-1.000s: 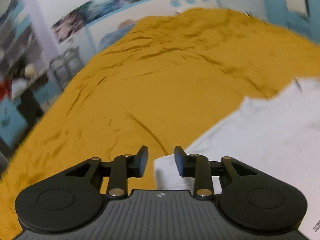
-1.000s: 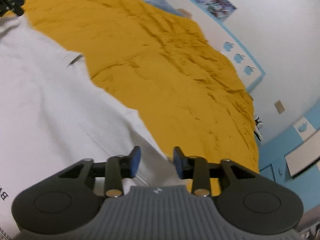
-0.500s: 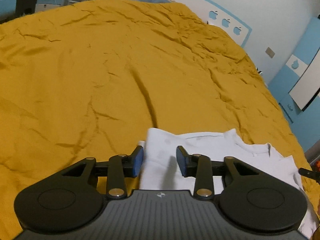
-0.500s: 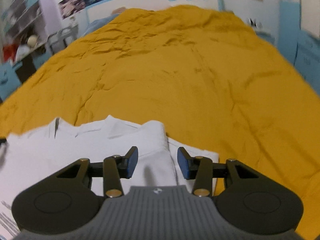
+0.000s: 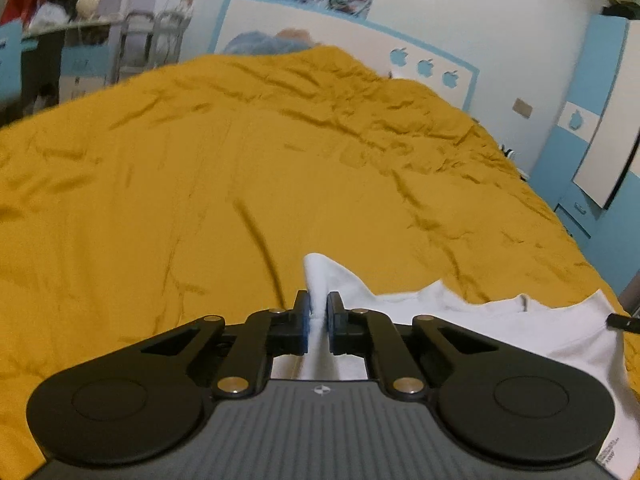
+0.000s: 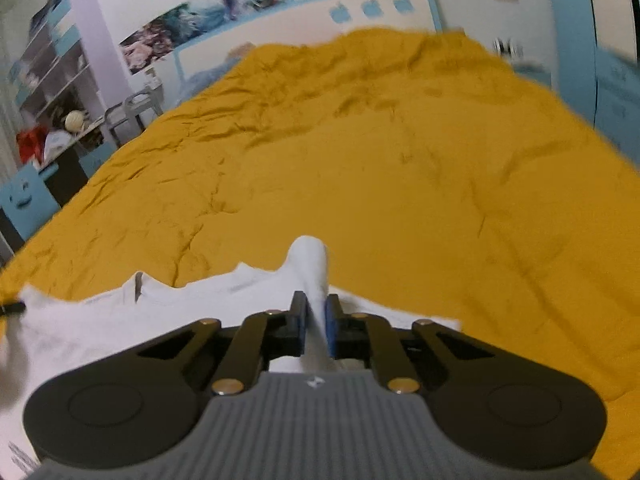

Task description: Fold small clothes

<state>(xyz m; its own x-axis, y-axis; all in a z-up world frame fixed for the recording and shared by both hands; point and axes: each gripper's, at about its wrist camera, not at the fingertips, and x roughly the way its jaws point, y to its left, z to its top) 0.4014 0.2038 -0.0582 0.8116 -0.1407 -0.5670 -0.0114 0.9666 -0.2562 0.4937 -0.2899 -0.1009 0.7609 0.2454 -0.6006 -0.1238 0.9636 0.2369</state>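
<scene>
On the near edge of the yellow bedspread (image 5: 200, 200), left gripper (image 5: 319, 314) is clamped on a white garment (image 5: 500, 332) corner; cloth trails right. Right-wrist view: right gripper (image 6: 316, 314) pinches the opposite corner, garment (image 6: 160, 316) stretching left between both.

Rumpled mustard bedspread (image 5: 200, 200), blue-trimmed headboard (image 5: 320, 40)

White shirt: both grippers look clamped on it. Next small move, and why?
Probably lift both corners together and carry them forward over the shirt's body. The left gripper and right gripper each pinch a peak of the white shirt, while the rest lies flat on the yellow bedspread, so the fold itself has not started.
</scene>
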